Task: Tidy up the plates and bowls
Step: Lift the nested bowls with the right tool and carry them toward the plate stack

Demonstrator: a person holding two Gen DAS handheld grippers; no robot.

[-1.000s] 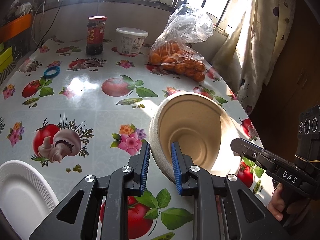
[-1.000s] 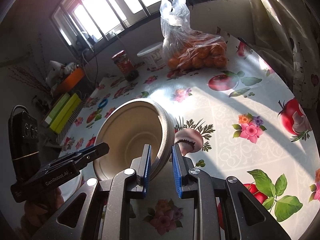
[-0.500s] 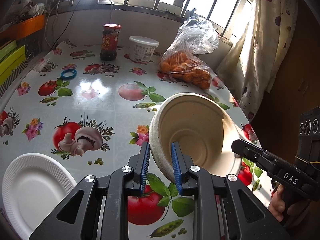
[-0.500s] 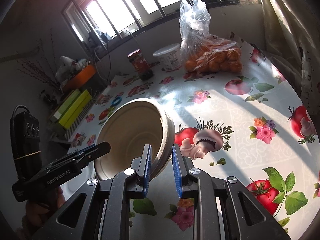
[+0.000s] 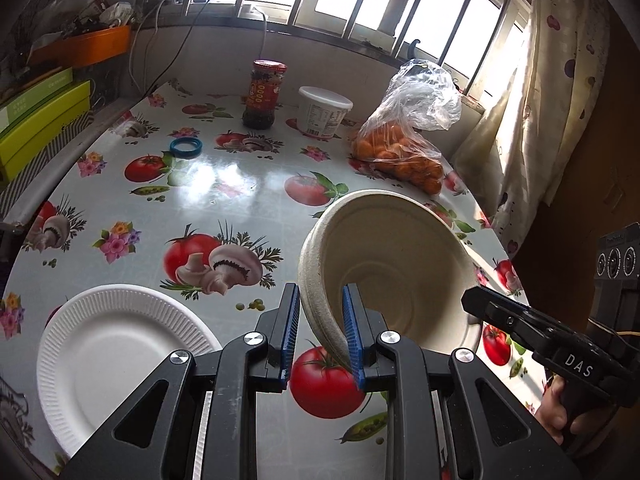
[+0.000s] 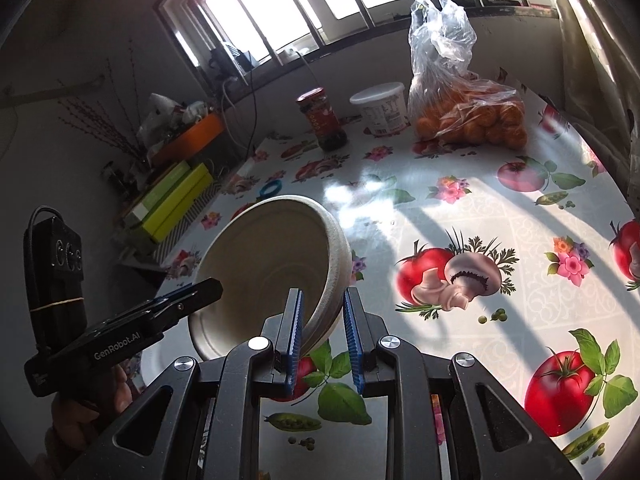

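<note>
A beige paper bowl [image 5: 400,272] with a thick, layered rim hangs tilted above the flowered tablecloth, held from both sides. My left gripper [image 5: 320,300] is shut on its left rim, one blue pad inside and one outside. My right gripper [image 6: 322,300] is shut on the opposite rim of the bowl [image 6: 272,264]. Each gripper shows in the other's view: the right gripper [image 5: 472,304] at the bowl's right, the left gripper [image 6: 208,288] at its left. A white ribbed paper plate [image 5: 116,344] lies on the table at the lower left, below and left of the bowl.
At the far side stand a red-lidded jar [image 5: 264,96], a white tub [image 5: 324,112] and a plastic bag of oranges [image 5: 404,148]. A blue ring [image 5: 185,147] lies left of them. Green boxes [image 5: 36,120] line the left edge; a curtain [image 5: 540,100] hangs right.
Both grippers have carried the bowl together back toward the near left and a little up. More of the white plate has come into the left wrist view. Both grips are unchanged.
</note>
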